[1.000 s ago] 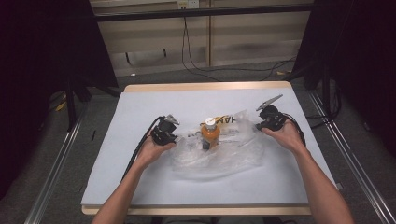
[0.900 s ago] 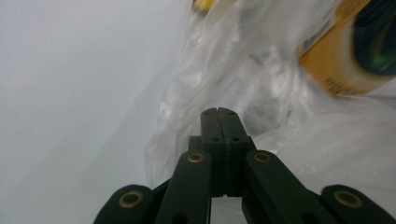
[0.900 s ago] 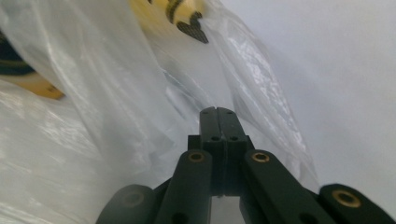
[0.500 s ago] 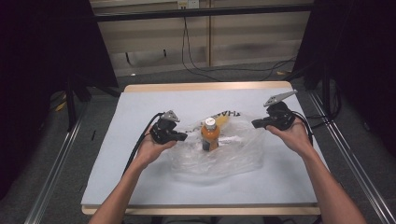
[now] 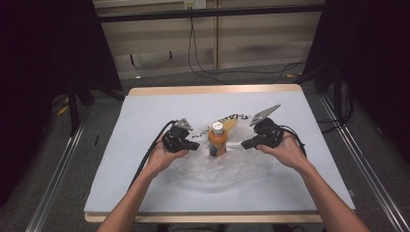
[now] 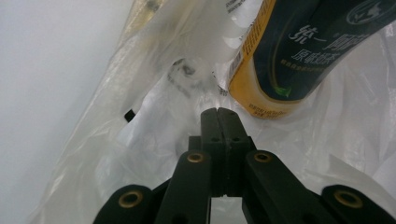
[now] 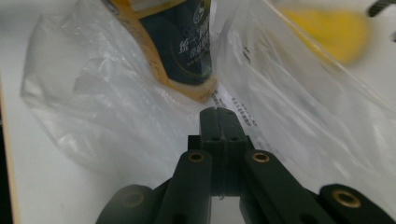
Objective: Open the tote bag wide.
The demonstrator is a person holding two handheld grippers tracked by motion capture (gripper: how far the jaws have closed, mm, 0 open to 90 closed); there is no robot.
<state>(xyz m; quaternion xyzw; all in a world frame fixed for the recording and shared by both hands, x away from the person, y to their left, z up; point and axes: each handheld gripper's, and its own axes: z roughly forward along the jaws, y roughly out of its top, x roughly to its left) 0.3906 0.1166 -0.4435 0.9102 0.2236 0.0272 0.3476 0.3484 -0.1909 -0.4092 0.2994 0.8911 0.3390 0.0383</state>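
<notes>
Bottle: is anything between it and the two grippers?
Yes. The bottle stands upright inside a clear plastic bag, so film lies between it and both the left gripper and right gripper. Both have shut jaws, seemingly pinching the bag on either side of the bottle.

Both forearms come in from the bottom of the high view and angle inward. The left hand (image 5: pixel 162 153) holds the left hand-held gripper (image 5: pixel 193 145) pointing right, its two black jaws pressed together. The right hand (image 5: pixel 286 152) holds the right hand-held gripper (image 5: pixel 245 143) pointing left, jaws likewise closed flat against each other. The two tips face one another, well apart.
</notes>
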